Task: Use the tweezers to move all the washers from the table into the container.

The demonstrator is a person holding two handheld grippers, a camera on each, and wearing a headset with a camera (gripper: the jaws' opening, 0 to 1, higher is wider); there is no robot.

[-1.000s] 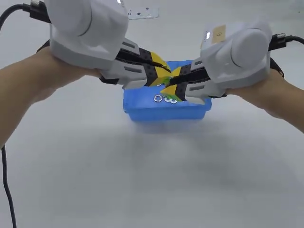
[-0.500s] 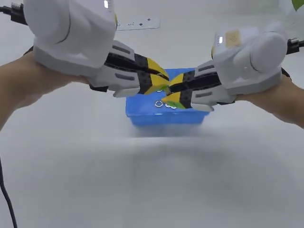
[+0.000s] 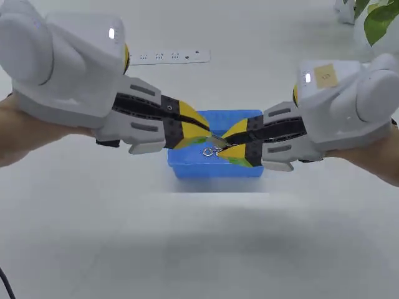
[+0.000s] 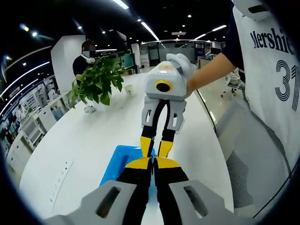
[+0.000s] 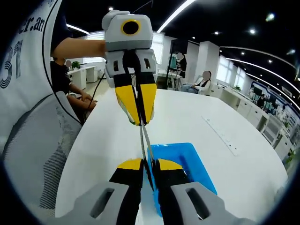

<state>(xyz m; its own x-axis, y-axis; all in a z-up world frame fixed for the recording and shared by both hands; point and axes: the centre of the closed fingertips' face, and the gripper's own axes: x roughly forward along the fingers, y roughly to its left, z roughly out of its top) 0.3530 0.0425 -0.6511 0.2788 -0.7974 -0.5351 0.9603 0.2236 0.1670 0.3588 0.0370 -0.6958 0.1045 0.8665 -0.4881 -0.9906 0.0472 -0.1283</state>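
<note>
A blue container (image 3: 215, 171) sits on the white table with a few metal washers (image 3: 209, 152) inside. My left gripper (image 3: 204, 129) and right gripper (image 3: 229, 142) meet tip to tip just above it. Thin metal tweezers (image 3: 218, 141) bridge the two sets of yellow tips. In the right gripper view the tweezers (image 5: 144, 145) run from between my right gripper's (image 5: 150, 165) closed jaws up into the left gripper's (image 5: 140, 119) pinched tips, over the container (image 5: 187, 164). From the left gripper view, my left gripper (image 4: 153, 163) is shut and faces the right gripper (image 4: 156, 146).
A white power strip (image 3: 168, 56) lies on the table behind the container. A potted plant (image 3: 380, 18) stands at the far right corner. A person (image 4: 86, 56) stands beyond the plant (image 4: 96, 82). A wide stretch of bare table lies in front of the container.
The head camera has tilted, so the container sits lower in the picture. Both hands have drawn outward while the tips stay together over the container. The tweezers now show between the tips.
</note>
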